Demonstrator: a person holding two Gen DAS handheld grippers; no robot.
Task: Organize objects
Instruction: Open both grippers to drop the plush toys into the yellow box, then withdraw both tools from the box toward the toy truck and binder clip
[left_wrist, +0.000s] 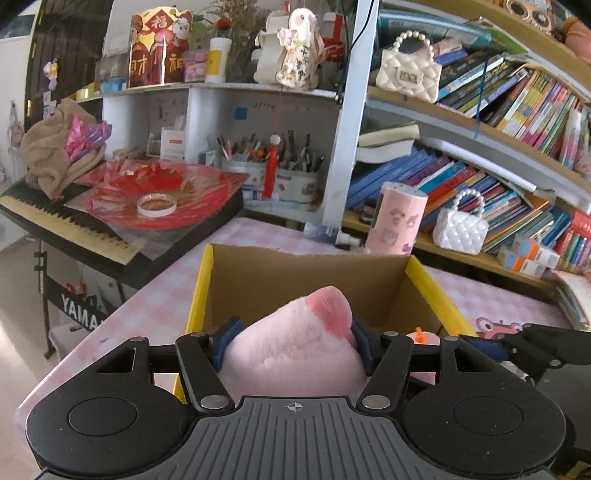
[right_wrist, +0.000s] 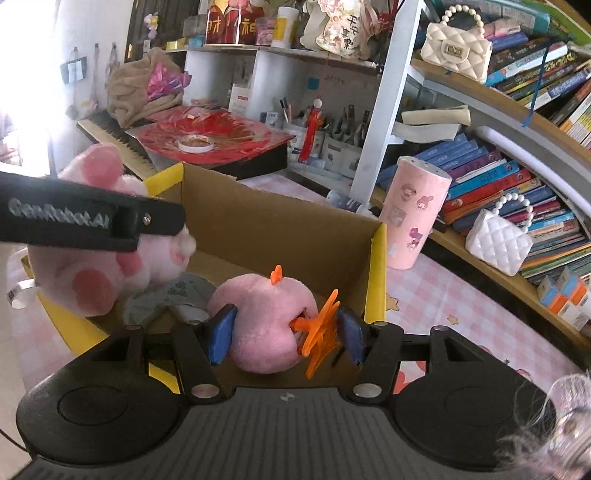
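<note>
A pink plush toy (left_wrist: 291, 343) is clamped by the left gripper (left_wrist: 290, 341) over the cardboard box (left_wrist: 306, 273). At 3 o'clock from it, a round pink chick toy (right_wrist: 264, 325) is clamped by the right gripper (right_wrist: 284, 338), low inside the box, orange feet (right_wrist: 319, 332) against the right pad.

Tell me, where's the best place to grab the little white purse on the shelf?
Probably the bead handle of the white purse. It stands upright as an open loop above the body, so one finger could slip through from the front. The rounded quilted body looks harder to pinch.
</note>
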